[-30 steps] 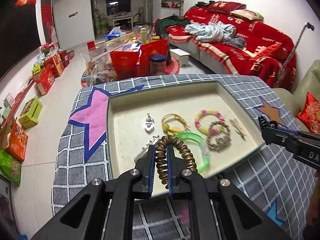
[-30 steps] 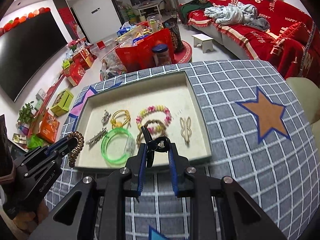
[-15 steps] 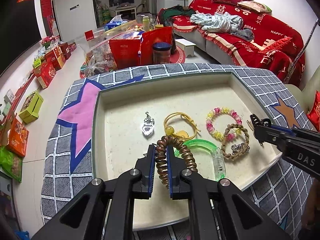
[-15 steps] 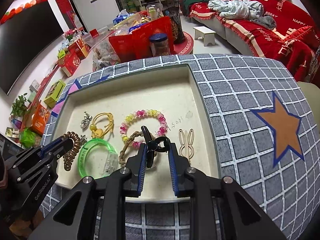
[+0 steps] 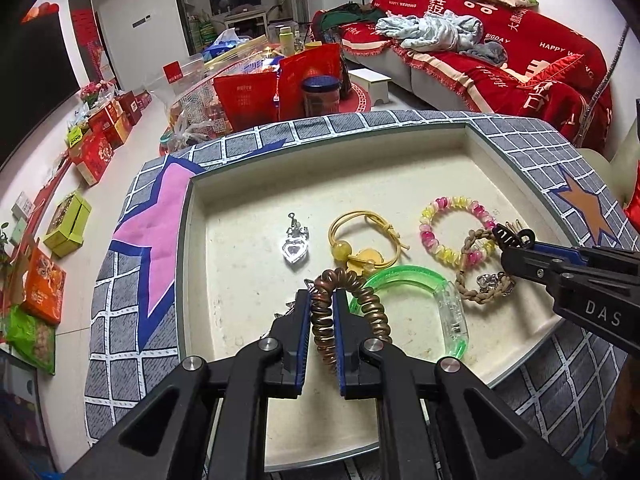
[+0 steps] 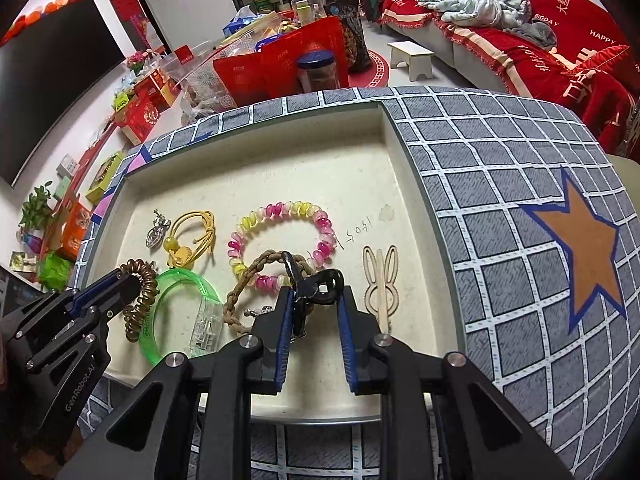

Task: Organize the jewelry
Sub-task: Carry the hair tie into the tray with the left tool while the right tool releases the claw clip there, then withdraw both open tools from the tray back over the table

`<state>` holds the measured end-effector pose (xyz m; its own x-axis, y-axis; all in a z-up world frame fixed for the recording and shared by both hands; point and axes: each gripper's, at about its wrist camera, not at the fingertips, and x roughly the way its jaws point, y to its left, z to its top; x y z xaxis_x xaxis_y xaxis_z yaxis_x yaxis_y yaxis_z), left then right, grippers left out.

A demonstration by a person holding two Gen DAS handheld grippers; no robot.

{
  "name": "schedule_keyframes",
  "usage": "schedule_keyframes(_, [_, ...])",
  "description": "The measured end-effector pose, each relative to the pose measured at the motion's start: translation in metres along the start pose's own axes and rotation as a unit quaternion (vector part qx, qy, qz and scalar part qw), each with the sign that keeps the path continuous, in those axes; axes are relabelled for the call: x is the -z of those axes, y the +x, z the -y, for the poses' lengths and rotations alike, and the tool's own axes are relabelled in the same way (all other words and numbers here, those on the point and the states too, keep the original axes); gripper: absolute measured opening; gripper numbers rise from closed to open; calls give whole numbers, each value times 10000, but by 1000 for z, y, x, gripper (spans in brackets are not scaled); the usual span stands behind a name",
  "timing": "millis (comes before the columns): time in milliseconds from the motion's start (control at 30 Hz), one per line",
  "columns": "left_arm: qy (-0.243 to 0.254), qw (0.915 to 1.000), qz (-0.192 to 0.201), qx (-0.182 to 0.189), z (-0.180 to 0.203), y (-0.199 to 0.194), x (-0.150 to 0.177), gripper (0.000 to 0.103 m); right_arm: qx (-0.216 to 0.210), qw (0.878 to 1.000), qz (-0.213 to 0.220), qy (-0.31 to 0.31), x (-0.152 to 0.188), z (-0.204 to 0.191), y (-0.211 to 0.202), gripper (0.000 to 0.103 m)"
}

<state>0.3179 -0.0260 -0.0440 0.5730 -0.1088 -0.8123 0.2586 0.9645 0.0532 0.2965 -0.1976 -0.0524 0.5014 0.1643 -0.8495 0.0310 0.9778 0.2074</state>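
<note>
A cream tray (image 5: 240,280) sits on a grey checked cloth and holds the jewelry. My left gripper (image 5: 322,294) is shut on a brown coil hair tie (image 5: 372,304), low over the tray's near left part, beside a green bangle (image 5: 416,276). My right gripper (image 6: 314,292) hovers over a braided bracelet (image 6: 240,292) with a black hair clip (image 6: 324,284) between its jaws. The jaws are opening, and the clip still touches both pads. In the left wrist view the right gripper (image 5: 504,236) enters from the right with the clip (image 5: 516,236) at its tip.
Also in the tray are a pink and yellow bead bracelet (image 6: 280,208), a yellow cord bracelet (image 5: 360,216), a clear heart pendant (image 5: 295,246) and a wooden rabbit hairpin (image 6: 380,276). The far half of the tray (image 6: 340,168) is bare. Red bags and boxes stand on the floor beyond.
Both grippers have come down and forward over the tray, so the jewelry looks larger and closer. The right jaws stand slightly wider around the clip. The left grip is unchanged.
</note>
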Motion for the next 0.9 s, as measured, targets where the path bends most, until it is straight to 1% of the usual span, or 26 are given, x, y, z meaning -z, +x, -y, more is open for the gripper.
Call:
schedule_keyframes(33, [2,10000,-4,-12,1,0,0,27,0,10000,-9,3,0,-1,0,34])
schedule_keyframes(67, [14,10000,-3,-19,1,0,1,27,1,10000,-11,9,0,-1,0,43])
schedule_keyframes(100, [29,10000,-4,-27,2,0,1,27,-6,10000,-3,6,1,-2,0,48])
schedule_keyframes(133, [36,10000,-3,-33,2,0,1,27,-7,10000,10,-3,2,-2,0,50])
schedule_keyframes(233, [25,10000,18,-28,2,-2,2,27,-28,10000,16,12,2,-3,-2,51])
schedule_keyframes(300, [15,10000,37,-37,2,-3,2,27,-86,9999,48,54,1,-3,-6,60])
schedule_keyframes(333, [8,10000,49,-38,1,-5,2,27,-150,9998,94,80,0,-3,-10,68])
schedule_keyframes(367, [1,10000,54,-38,1,-5,2,27,-195,9997,121,99,-1,-3,-12,71])
schedule_keyframes(467, [-53,10000,71,-16,0,-7,2,27,-334,9990,207,199,-2,-2,-20,72])
schedule_keyframes(567, [-135,9998,104,65,-2,-11,2,27,-379,9984,312,264,-2,-1,-28,72])
schedule_keyframes(667, [-117,9996,234,61,-1,-17,0,28,-402,9978,420,310,-2,-1,-36,72])
schedule_keyframes(733, [-76,9996,282,22,1,-20,-2,72,-389,9974,493,344,-3,1,-41,72])
schedule_keyframes(767, [-117,9993,344,-73,1,-24,-2,103,-363,9972,536,375,-3,2,-44,72])
schedule_keyframes(800, [-160,9984,519,-152,0,-29,-2,103,-351,9970,562,401,-3,4,-46,72])
schedule_keyframes(833, [-133,9980,606,-155,1,-33,-3,103,-358,9968,579,420,-3,6,-48,72])
schedule_keyframes(900, [-22,9982,579,-138,4,-36,-6,103,-344,9968,587,430,-2,9,-50,72])
